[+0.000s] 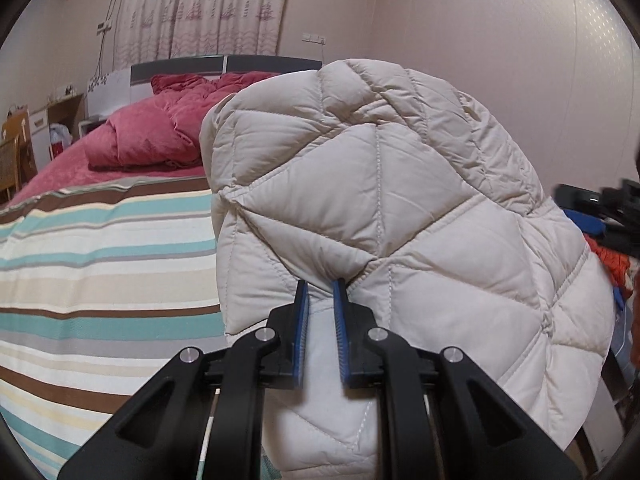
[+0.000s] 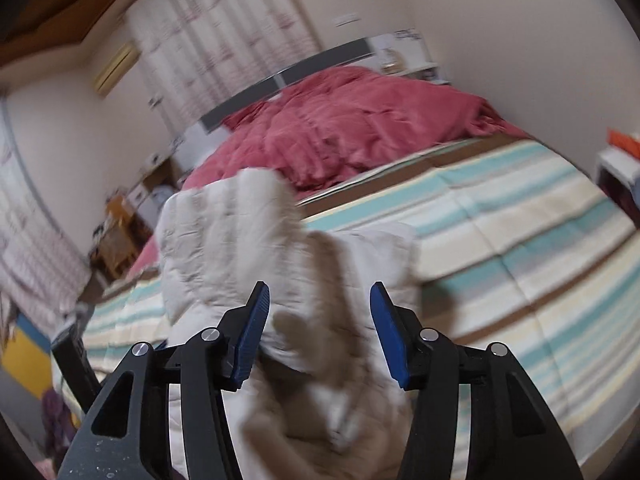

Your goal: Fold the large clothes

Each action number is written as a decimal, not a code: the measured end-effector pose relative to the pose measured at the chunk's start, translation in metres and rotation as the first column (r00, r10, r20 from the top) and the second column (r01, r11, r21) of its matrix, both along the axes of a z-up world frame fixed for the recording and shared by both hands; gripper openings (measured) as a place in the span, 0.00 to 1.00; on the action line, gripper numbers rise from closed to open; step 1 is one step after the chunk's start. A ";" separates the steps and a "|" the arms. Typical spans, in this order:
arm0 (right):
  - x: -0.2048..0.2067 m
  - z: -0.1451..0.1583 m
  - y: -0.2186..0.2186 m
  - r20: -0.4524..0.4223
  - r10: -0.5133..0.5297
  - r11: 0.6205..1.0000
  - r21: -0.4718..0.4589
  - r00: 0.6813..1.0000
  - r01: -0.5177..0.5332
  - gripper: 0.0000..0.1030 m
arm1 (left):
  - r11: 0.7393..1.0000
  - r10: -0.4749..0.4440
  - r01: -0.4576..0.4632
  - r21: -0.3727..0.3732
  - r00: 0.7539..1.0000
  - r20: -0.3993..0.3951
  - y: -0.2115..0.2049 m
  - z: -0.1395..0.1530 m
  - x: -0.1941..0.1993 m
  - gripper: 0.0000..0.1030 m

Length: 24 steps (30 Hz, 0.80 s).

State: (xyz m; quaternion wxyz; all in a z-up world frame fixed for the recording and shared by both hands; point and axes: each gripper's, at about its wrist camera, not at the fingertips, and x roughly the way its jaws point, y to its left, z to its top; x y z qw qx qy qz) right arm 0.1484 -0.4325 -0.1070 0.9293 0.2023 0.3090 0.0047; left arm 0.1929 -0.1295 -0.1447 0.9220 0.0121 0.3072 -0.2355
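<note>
Left wrist view: left tongs (image 1: 321,285) narrow, blue pads pinched on a fold of the cream quilted jacket (image 1: 400,208). Jacket is lifted off the bed and fills centre and right of frame, blocking the wall and the right half of the bed behind it. Striped sheet (image 1: 100,264) in lower left; crumpled red duvet (image 1: 160,132) in upper left, in front of the grey headboard (image 1: 180,70). Patterned curtain (image 1: 200,8) along top of frame. At the right edge, a blurred black-and-blue object, probably the other tool; cannot confirm.

Right wrist view: frame motion-blurred. Right tongs (image 2: 320,300) wide apart, pads not touching cloth. Jacket (image 2: 240,240) sits centre to lower centre, between and beyond the pads, hanging over the striped sheet (image 2: 520,240). This view alone shows the full width of the bed, the red duvet (image 2: 340,120) spread across upper centre, and an air conditioner (image 2: 116,68) in upper left. Jacket's quilting detail readable only in the left view.
</note>
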 end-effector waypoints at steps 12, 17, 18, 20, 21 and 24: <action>-0.002 -0.006 0.029 -0.066 -0.025 0.985 -0.172 0.997 0.014 0.04 | 0.997 0.021 -0.020 -0.074 1.000 0.020 0.009 0.011 -0.010 0.47; -0.008 -0.032 0.007 -0.106 -0.173 0.965 -0.217 0.979 0.147 0.04 | 0.998 -0.020 0.023 -0.060 0.998 0.058 -0.012 0.016 -0.013 0.64; -0.006 -0.045 -0.001 -0.135 -0.194 0.968 -0.190 0.972 0.167 0.04 | 0.998 -0.040 0.042 -0.046 0.998 0.055 -0.020 0.014 -0.012 0.65; -0.002 -0.071 -0.011 -0.189 -0.226 0.967 -0.163 0.956 0.196 0.04 | 0.998 -0.057 0.057 0.004 0.998 0.040 -0.035 0.007 -0.009 0.70; 0.000 -0.082 -0.014 -0.200 -0.231 0.967 -0.157 0.952 0.201 0.04 | 0.997 -0.067 0.066 0.039 0.998 0.019 -0.043 0.001 -0.006 0.70; 0.005 -0.099 -0.016 -0.191 -0.212 0.973 -0.129 0.958 0.190 0.04 | 0.996 -0.047 0.044 0.076 0.998 0.034 -0.047 -0.012 -0.004 0.71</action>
